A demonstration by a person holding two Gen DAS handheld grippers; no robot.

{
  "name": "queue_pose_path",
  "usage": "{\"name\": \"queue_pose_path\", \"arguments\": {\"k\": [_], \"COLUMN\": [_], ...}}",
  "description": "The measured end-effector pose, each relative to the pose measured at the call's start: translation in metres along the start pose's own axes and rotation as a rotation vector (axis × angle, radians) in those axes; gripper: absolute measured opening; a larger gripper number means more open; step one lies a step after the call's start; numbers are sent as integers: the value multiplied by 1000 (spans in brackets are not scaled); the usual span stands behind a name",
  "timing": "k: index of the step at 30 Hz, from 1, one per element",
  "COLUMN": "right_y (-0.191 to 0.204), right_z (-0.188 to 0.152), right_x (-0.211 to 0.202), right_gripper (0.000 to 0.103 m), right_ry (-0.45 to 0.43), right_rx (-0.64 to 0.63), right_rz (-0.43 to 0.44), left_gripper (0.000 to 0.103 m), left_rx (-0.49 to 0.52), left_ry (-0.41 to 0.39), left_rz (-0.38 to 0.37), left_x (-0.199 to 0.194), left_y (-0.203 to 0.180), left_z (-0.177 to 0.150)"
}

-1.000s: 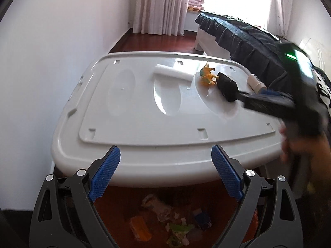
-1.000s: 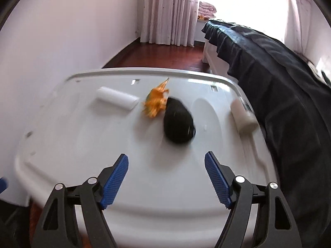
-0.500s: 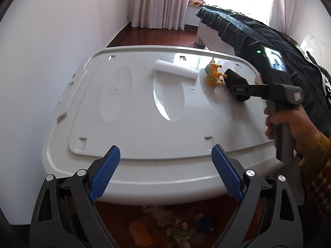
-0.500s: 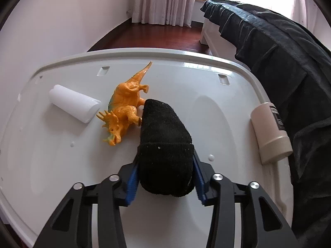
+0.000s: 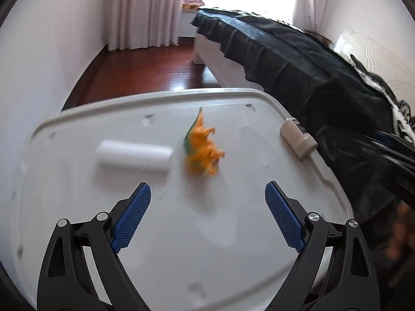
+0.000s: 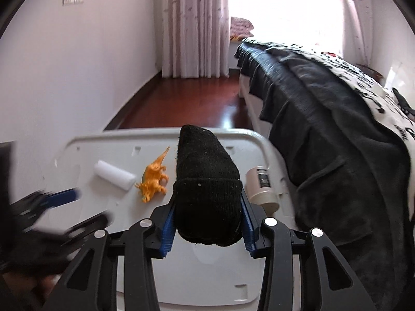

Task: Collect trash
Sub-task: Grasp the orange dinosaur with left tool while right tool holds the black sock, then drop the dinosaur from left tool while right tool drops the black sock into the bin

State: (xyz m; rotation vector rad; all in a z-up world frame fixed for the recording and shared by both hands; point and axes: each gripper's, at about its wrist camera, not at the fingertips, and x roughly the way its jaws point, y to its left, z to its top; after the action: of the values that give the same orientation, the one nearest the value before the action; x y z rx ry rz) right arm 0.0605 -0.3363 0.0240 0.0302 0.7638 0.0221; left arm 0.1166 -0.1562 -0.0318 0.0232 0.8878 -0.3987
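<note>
My right gripper (image 6: 207, 229) is shut on a black sock (image 6: 206, 181) and holds it above the white bin lid (image 6: 223, 272). On the lid lie an orange toy dinosaur (image 5: 203, 149), a white paper roll (image 5: 133, 156) and a beige bottle (image 5: 297, 138) at the right edge; they also show in the right wrist view: dinosaur (image 6: 154, 180), roll (image 6: 114, 176), bottle (image 6: 260, 186). My left gripper (image 5: 207, 217) is open and empty over the lid (image 5: 194, 259), just short of the dinosaur. It appears blurred at the left of the right wrist view (image 6: 70, 207).
A bed with a dark blanket (image 5: 298, 62) runs along the right side, close to the lid. A white wall (image 5: 46, 64) is on the left. Red wooden floor (image 5: 145, 75) and curtains (image 6: 194, 26) lie beyond the lid.
My right gripper has lifted the black sock off the lid and drawn back. My left gripper has moved forward over the lid toward the dinosaur and paper roll.
</note>
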Motion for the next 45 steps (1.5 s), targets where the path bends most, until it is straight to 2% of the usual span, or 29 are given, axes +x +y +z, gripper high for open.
{"name": "queue_pose_path", "arguments": {"k": [5,12,16,20,24,32,37,42,45], "right_y": [-14,-11,-8,-6,-4,-2,6,32,51], "right_z": [3,9,9,8,8,7,4,-7,-29], "right_x": [-3,-13,-13,-10,-7,-7,-18,-42,-62], "right_gripper": [42,42,42,42,42,42,42,42,42], "right_ry": [-19,-48,-50,-44,-39,-43,-55,-68,-59], "right_rx": [29,26,12,8,3,-2,-9,-42,-33], "right_rz": [24,56,56,50,46,40,52,79,119], "left_gripper": [86,77,67,50,49,49,49,49,49], "left_rx": [15,8,19,24,25,32,15,-38,-60], "left_ry": [43,92,110,102,88,48,-2,-23,-34], "left_rz": [58,119,123,109,83,74,85,124,162], "left_x": [64,114,128,134,129,94,28,-53,-98], "left_y": [-4,1,1,-1,-1,-8,-10,4,13], "left_z": [27,41,41,42,40,28,6,-38,-70]}}
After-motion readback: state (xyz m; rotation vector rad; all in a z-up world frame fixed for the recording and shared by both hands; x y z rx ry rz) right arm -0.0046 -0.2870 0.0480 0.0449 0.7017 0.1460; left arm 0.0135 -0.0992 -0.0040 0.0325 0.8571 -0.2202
